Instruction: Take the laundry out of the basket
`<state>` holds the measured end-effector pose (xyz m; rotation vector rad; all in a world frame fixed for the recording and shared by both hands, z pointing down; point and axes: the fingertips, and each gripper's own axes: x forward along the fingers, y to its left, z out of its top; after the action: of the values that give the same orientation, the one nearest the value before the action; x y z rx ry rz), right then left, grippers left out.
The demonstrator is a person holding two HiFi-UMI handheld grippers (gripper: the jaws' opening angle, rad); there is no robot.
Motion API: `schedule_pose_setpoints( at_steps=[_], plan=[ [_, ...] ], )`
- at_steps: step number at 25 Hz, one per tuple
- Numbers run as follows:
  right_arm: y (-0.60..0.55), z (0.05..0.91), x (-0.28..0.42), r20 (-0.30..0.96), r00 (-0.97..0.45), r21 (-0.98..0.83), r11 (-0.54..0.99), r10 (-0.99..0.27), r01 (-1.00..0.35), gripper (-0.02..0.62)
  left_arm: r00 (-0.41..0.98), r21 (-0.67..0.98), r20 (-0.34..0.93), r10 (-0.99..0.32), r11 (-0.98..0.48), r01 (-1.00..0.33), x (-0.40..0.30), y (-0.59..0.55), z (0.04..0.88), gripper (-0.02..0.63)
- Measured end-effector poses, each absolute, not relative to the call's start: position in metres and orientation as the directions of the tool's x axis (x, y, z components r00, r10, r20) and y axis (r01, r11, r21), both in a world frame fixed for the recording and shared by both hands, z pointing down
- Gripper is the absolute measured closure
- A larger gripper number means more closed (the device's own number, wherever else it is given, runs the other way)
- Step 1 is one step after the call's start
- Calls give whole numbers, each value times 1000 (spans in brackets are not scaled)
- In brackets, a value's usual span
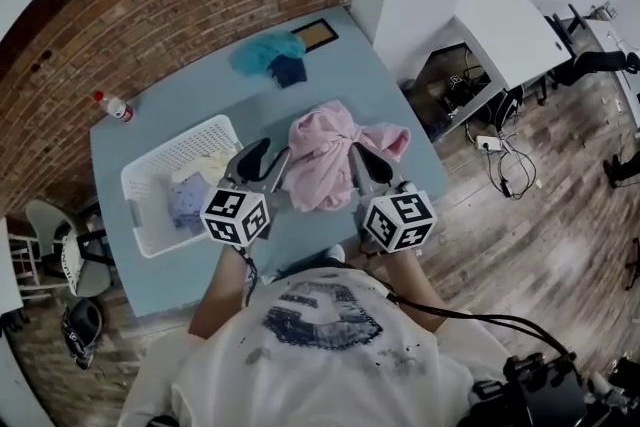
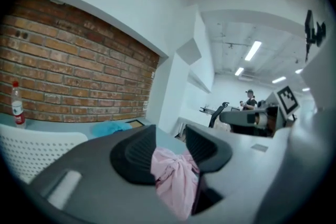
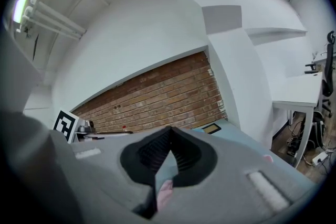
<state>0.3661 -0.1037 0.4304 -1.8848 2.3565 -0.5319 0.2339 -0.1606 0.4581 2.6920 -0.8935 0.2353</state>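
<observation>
A pink garment [image 1: 325, 155] hangs bunched between my two grippers above the blue table [image 1: 380, 85]. My left gripper [image 1: 268, 160] grips its left edge; in the left gripper view pink cloth [image 2: 173, 176] fills the gap between the black pads. My right gripper [image 1: 356, 158] is shut on the garment's right edge, with a sliver of pink cloth [image 3: 164, 191] showing below the closed pads. The white laundry basket [image 1: 150, 177] stands on the table at the left, with pale and lilac clothes [image 1: 190, 197] still inside.
A teal and dark blue pile of clothes [image 1: 270, 55] lies at the table's far end beside a framed board [image 1: 316, 35]. A bottle with a red cap [image 1: 114, 106] stands by the brick wall. Chairs and cables are on the floor around the table.
</observation>
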Motion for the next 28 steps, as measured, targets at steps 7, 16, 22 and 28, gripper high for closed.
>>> schedule_pose_setpoints(
  at_steps=[7, 16, 22, 28],
  plan=[
    [-94, 407, 363, 116, -229, -286, 188, -967, -940, 598, 786, 148, 173, -593, -774, -616, 224, -148, 433, 581],
    [-89, 403, 373, 109, -219, -275, 182, -970, -944, 598, 783, 148, 153, -603, -770, -621, 232, -148, 429, 615],
    [-92, 406, 375, 115, -224, -280, 185, -968, -942, 597, 786, 145, 151, -600, -773, -618, 236, -148, 429, 615],
    [-96, 408, 376, 117, -230, -284, 189, -966, -940, 598, 781, 162, 162, -603, -764, -624, 237, -151, 434, 615]
  ],
)
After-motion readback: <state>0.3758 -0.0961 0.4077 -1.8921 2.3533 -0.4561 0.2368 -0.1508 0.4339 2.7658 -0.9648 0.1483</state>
